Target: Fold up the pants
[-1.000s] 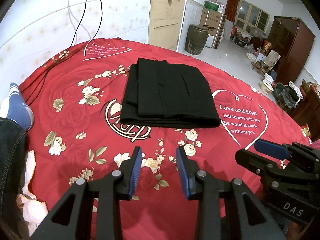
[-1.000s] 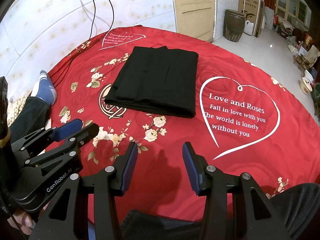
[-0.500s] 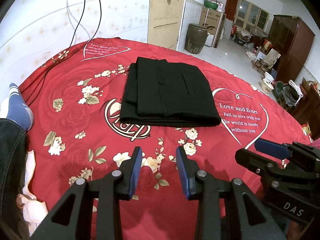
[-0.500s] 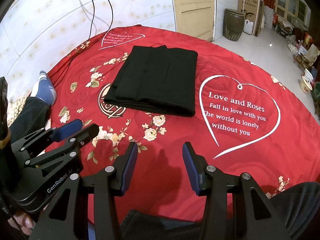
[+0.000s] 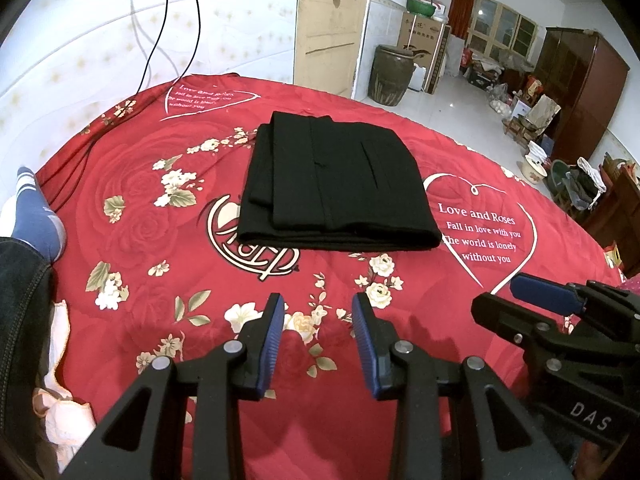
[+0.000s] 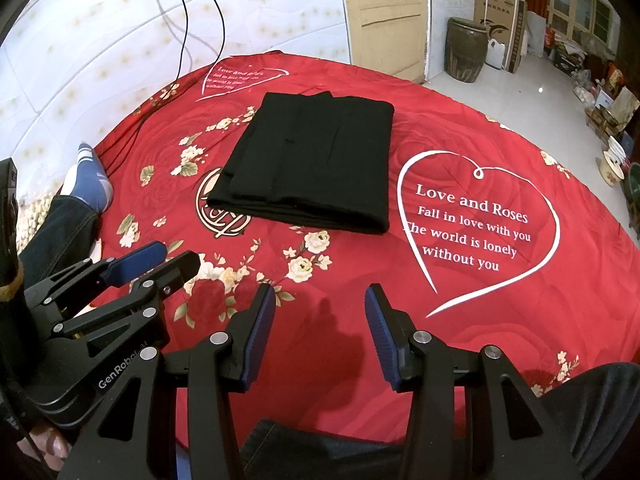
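Both hand-held grippers (image 5: 318, 322) (image 6: 320, 316) agape, empty | pants (image 5: 336, 184) folded | bedspread (image 6: 472, 224) — "Love and Roses" (white script)

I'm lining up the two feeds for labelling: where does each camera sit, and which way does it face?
Left wrist view: sits on the left gripper, facing forward over the red bedspread to the folded black pants; its open jaws, the right gripper and the person's socked foot show.
Right wrist view: sits on the right gripper, facing the same way from further right; its open jaws, the left gripper and the person's knee show.
Shared: pants, bedspread, brown jar, foot.
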### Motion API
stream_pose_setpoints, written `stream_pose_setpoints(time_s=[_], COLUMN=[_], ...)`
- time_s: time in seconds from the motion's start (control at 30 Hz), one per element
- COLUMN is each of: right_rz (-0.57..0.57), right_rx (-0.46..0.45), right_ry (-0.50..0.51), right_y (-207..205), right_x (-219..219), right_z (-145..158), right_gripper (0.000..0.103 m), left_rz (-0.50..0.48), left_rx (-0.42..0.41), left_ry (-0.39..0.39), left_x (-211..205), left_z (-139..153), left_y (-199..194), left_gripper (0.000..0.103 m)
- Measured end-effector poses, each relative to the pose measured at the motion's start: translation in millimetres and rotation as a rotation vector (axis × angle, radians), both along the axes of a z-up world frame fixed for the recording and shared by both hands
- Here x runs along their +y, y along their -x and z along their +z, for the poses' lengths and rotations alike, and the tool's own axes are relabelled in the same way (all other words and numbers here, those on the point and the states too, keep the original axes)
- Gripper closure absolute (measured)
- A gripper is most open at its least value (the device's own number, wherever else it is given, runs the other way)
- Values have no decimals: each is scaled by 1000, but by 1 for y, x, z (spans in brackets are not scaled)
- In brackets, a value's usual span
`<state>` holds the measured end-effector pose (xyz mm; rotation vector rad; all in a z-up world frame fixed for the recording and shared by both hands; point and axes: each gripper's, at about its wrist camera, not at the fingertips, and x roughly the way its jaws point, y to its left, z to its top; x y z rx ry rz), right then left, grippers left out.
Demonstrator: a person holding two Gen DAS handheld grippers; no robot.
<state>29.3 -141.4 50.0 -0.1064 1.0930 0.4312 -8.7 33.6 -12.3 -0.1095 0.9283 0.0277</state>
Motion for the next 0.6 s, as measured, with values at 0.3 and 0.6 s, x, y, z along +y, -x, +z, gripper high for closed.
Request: stream_pose_setpoints(time_s=[0.3, 0.6], right_rz=[1, -4], right_rx=[0, 0], right_ry=[0, -3], right_y=[0, 0], right_x=[0, -1], right_z=[0, -2], right_gripper=[56, 56], left_rz=[3, -2], left_rx=[2, 5], left_ry=[-7, -17], left_x=[-1, -4], left_z=[0, -3], left_y=[0, 1], left_gripper=[65, 58])
